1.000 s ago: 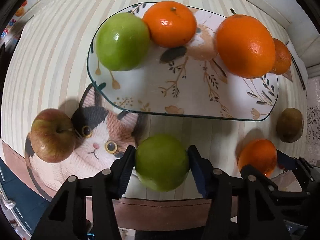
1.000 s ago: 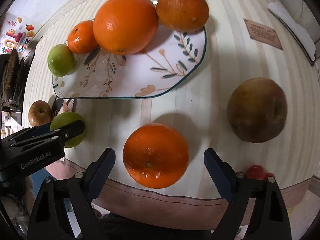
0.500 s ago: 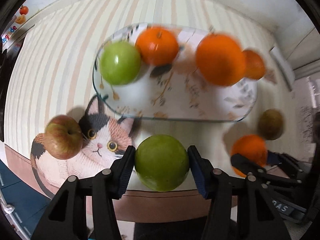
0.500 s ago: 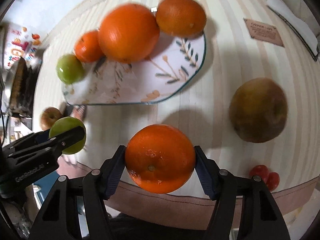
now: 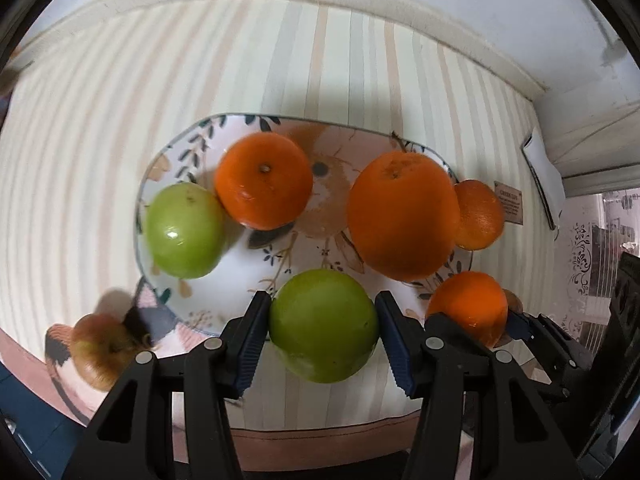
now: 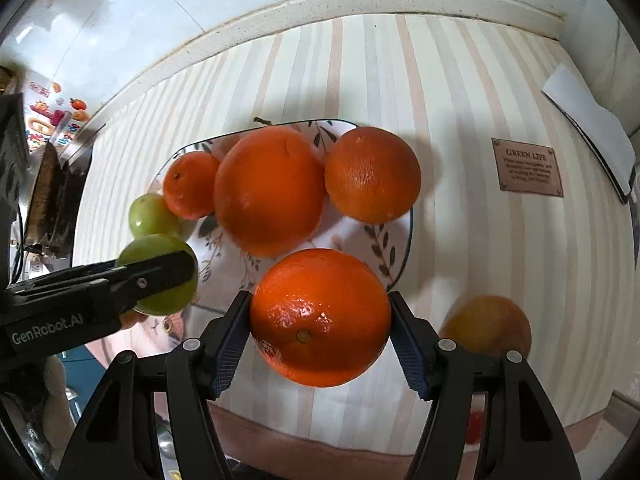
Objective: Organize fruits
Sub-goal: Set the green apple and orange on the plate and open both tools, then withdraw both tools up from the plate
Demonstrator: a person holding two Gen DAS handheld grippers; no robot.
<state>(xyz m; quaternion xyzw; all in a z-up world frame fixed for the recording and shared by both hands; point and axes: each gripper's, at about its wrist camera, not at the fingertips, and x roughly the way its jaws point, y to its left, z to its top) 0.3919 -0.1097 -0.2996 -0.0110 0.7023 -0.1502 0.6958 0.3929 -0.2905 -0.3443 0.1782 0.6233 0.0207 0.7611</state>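
Note:
My left gripper (image 5: 323, 326) is shut on a green apple (image 5: 323, 326) and holds it above the near edge of the patterned plate (image 5: 320, 248). My right gripper (image 6: 320, 318) is shut on an orange (image 6: 320, 318), raised by the plate's near right rim (image 6: 406, 240). On the plate lie a green apple (image 5: 184, 230), a mandarin (image 5: 263, 185), a large orange (image 5: 402, 214) and a smaller orange (image 5: 478, 214). The held orange also shows in the left wrist view (image 5: 468, 304), and the held apple in the right wrist view (image 6: 160, 274).
A red apple (image 5: 100, 348) lies on the cat picture at the cloth's near left. A brown fruit (image 6: 486, 326) lies on the striped cloth to the right. A small brown label (image 6: 528, 168) and a white wall border sit behind.
Both grippers have lifted their fruit off the cloth and moved toward the plate. One second ago the right gripper was open around the orange; it has since shut on it.

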